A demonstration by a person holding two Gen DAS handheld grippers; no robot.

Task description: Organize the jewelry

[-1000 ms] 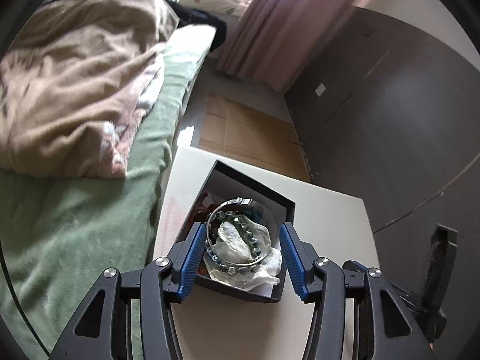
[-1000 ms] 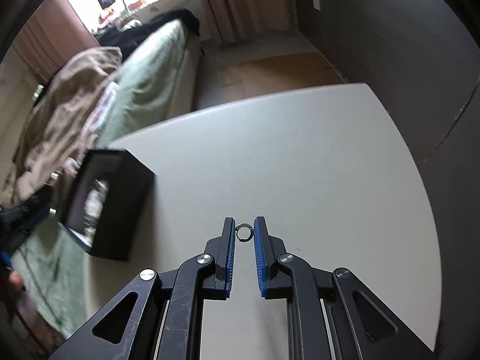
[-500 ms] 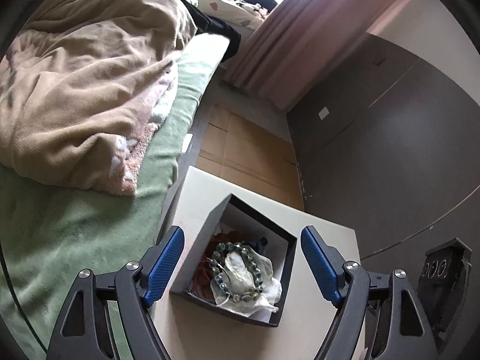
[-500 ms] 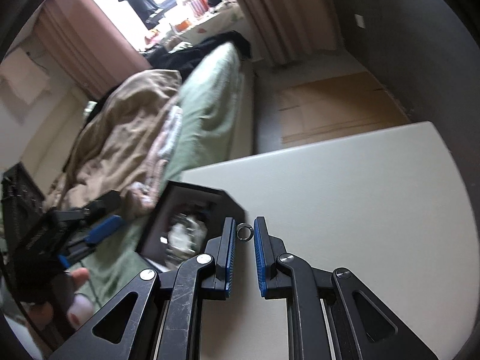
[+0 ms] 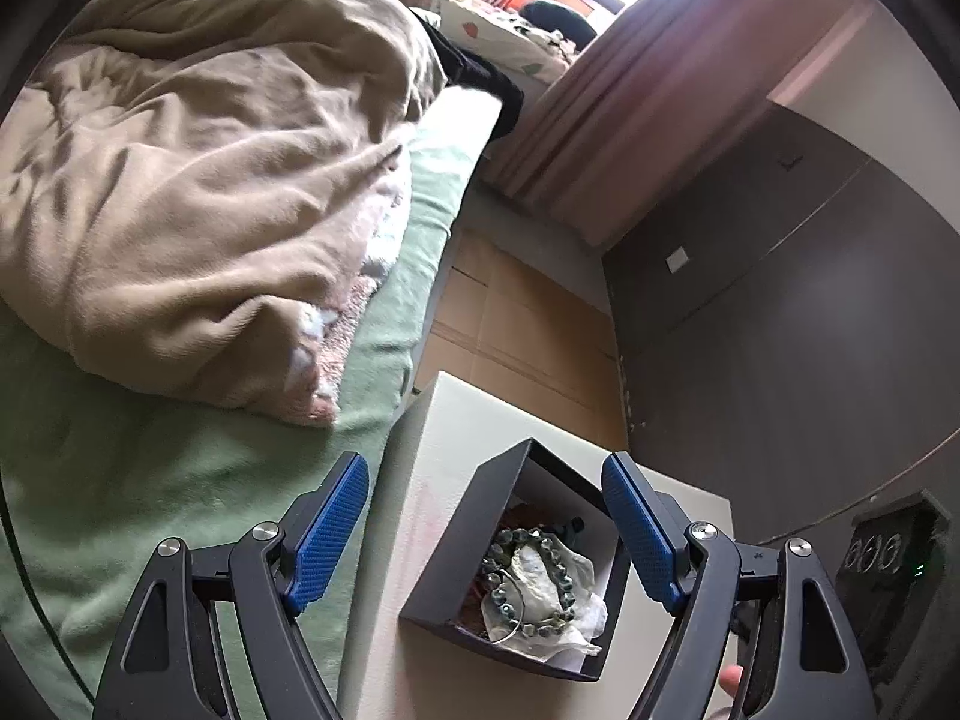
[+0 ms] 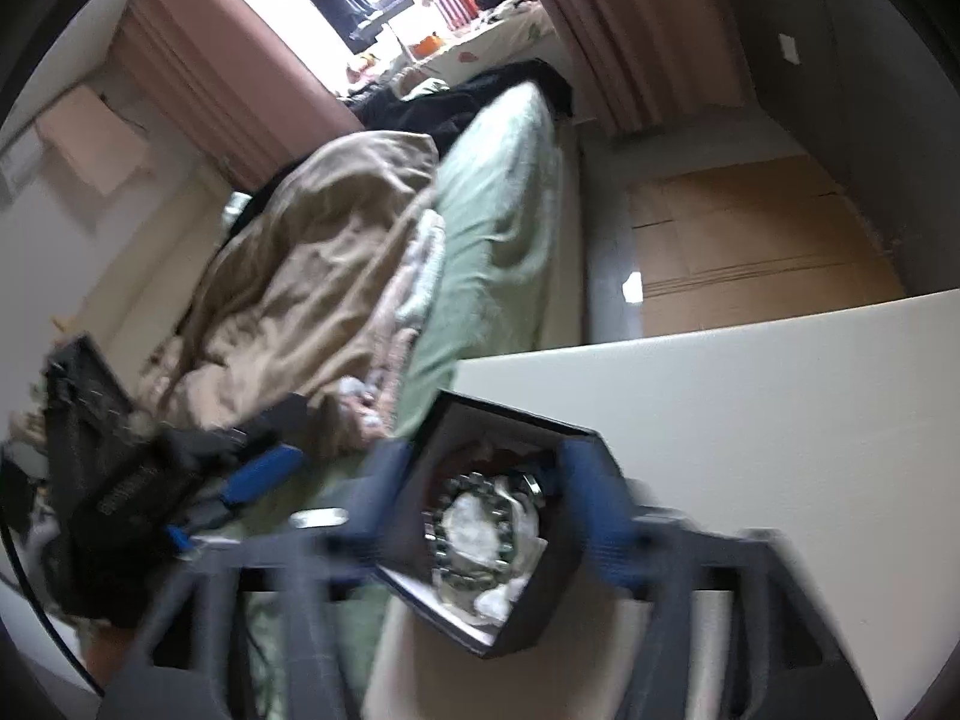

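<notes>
Nearest in the left wrist view, the left claw stands wide open and holds nothing, its blue pads spread well to either side of the black jewelry box below. In the right wrist view the right claw is smeared by motion; its blue pads appear parted to about the width of the box, one near each side wall, and nothing can be made out between them, though the blur leaves that uncertain. The box sits open-topped near the corner of the pale surface, close to the edge that meets the bed. Inside it a beaded bracelet lies coiled on crumpled white tissue, with a thin metal bangle partly under it and some reddish pieces deeper in, too dim to name. The bracelet looks light and limp, its smooth beads likely to roll, so pinching across one section of the strand would probably serve better than closing on a single bead. The box seems light and stiff, best taken across opposite walls. Beyond lie the green bed, a tan blanket and curtains.
</notes>
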